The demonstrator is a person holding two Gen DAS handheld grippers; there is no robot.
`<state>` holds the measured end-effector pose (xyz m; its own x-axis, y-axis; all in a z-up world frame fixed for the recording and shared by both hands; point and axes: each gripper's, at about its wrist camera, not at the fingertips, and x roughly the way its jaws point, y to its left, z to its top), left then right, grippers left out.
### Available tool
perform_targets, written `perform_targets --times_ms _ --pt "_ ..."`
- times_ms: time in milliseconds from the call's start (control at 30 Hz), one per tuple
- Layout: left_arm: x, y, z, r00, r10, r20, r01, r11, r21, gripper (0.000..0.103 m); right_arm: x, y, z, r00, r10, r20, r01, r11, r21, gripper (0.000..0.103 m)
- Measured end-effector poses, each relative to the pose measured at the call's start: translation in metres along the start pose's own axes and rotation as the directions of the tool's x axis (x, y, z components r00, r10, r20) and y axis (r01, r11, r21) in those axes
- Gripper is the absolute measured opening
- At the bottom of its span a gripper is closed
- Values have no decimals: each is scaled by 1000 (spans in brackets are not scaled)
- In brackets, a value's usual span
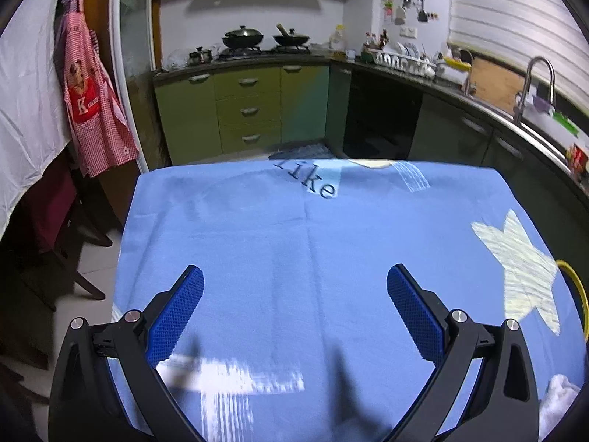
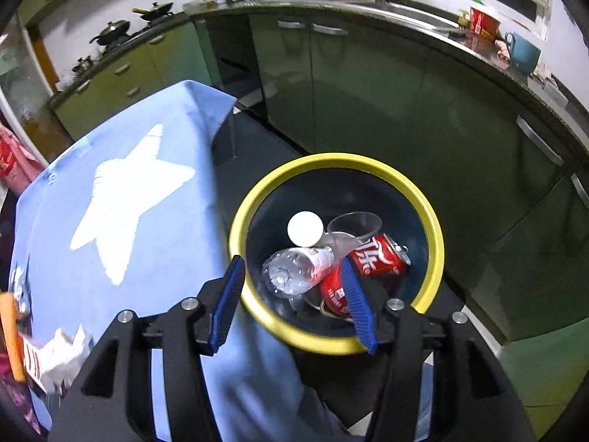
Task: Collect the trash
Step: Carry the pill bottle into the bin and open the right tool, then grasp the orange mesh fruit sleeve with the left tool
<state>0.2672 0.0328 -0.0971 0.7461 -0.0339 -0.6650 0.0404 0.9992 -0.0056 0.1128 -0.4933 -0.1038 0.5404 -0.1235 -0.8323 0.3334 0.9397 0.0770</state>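
Note:
A dark bin with a yellow rim (image 2: 434, 228) stands on the floor beside the table. Inside lie a clear plastic bottle (image 2: 298, 269), red cola cans (image 2: 379, 258), a clear plastic cup (image 2: 355, 224) and a white round lid (image 2: 305, 228). My right gripper (image 2: 292, 276) is open and empty, held above the bin's near edge. My left gripper (image 1: 294, 280) is open and empty above the blue tablecloth (image 1: 294, 228). A crumpled white tissue (image 2: 62, 353) lies at the table's near corner, also in the left wrist view (image 1: 559, 394). The bin's rim (image 1: 578, 287) shows at the right there.
The table carries a blue cloth with a white star (image 2: 129, 199). An orange-and-red packet (image 2: 14, 339) lies by the tissue. Green kitchen cabinets (image 2: 368, 84), a sink and a stove surround the table. A dark wooden chair (image 1: 66, 243) stands left of the table.

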Motion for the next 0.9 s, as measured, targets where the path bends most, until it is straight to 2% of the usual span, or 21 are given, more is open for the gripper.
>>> perform_targets --times_ms 167,367,567,667,800,900 --pt "-42 -19 -9 997 -2 -78 5 999 36 98 -13 11 -11 999 30 21 -29 999 -46 54" --pt "-88 -33 -45 979 -20 -203 20 1000 -4 98 -15 23 -16 994 99 51 -93 990 -108 54" --pt "-103 -34 -97 928 -57 -368 21 995 -102 98 -14 28 -19 984 166 60 -157 977 -142 55" --pt "-105 -29 -113 914 -49 -404 -11 989 -145 98 -14 27 -22 979 192 66 -181 973 -145 55" --pt "-103 -31 -119 902 -123 -414 42 979 -198 98 -12 26 -29 975 212 59 -202 969 -143 56" --pt "-105 -40 -117 904 -152 -400 77 977 -196 98 -10 23 -33 974 219 54 -210 968 -135 56"
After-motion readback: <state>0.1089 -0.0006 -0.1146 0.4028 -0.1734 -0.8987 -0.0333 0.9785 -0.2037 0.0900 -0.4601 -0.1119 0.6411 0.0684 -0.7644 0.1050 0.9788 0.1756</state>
